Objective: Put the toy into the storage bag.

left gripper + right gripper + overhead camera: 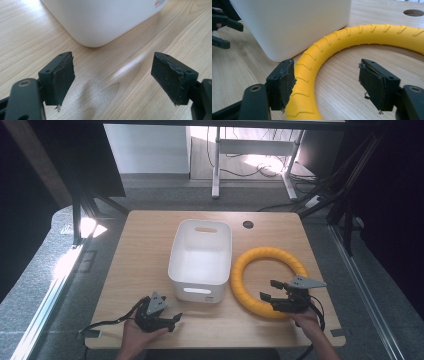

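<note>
My right gripper (272, 290) has its jaws spread astride the ribbed yellow foam ring (250, 290), lying on the wooden worktop (145, 250) beside the white plastic bin (200, 257); my left gripper (175, 319) gapes empty.

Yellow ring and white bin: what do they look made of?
Yellow ring: probably foam or soft rubber; matte, with moulded chevron ribs and no sharp glare. White bin: looks like moulded plastic; smooth satin walls, rounded corners, cut-out handle slots. Table: pale wood-grain top, likely laminate, with a slight sheen under the light.
</note>
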Demonstrator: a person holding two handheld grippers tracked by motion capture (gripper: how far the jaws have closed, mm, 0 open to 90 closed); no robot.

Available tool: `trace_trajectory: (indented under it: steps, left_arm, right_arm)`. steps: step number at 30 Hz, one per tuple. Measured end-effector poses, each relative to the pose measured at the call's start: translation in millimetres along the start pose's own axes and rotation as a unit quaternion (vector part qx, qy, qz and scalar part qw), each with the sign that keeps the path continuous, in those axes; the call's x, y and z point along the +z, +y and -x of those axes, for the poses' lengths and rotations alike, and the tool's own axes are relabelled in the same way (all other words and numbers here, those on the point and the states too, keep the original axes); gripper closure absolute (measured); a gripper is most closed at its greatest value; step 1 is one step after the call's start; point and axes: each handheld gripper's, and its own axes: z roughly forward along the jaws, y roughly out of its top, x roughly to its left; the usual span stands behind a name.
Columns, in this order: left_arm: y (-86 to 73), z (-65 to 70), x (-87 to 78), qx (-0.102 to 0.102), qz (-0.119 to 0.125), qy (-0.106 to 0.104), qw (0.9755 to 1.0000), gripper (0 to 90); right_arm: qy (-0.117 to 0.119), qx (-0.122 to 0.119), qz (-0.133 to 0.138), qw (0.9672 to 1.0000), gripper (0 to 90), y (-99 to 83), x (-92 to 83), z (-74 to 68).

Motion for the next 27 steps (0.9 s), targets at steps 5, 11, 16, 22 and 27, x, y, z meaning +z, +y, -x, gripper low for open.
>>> trace_trajectory:
  steps: [5,11,16,22,27]
  left_arm:
    - [0.1,-1.4,-2.6,0.004,-0.001,0.013,0.9999,19.7]
    - [0.8,-2.1,-5.0,0.003,0.001,0.013,0.9999,19.8]
    - [2.8,-4.3,-7.1,-0.006,0.005,0.007,0.9999,19.8]
    - [2.6,-4.3,-5.2,-0.004,-0.002,0.008,1.0,19.8]
    - [2.8,-4.7,-6.1,-0.005,-0.001,0.008,1.0,19.8]
  right_arm:
    - [-0.008,0.008,-0.006,0.9999,30.0,-2.6,-6.3,4.0]
    - [-0.008,-0.005,-0.025,0.9996,30.0,-2.5,-4.7,2.4]
    - [0.003,-0.002,-0.008,1.0,30.8,-2.2,-6.6,3.1]
    - [-0.006,-0.008,-0.024,0.9997,25.8,-3.1,-7.6,2.5]
    - [-0.007,-0.017,-0.04,0.999,26.7,-1.1,-3.7,-1.3]
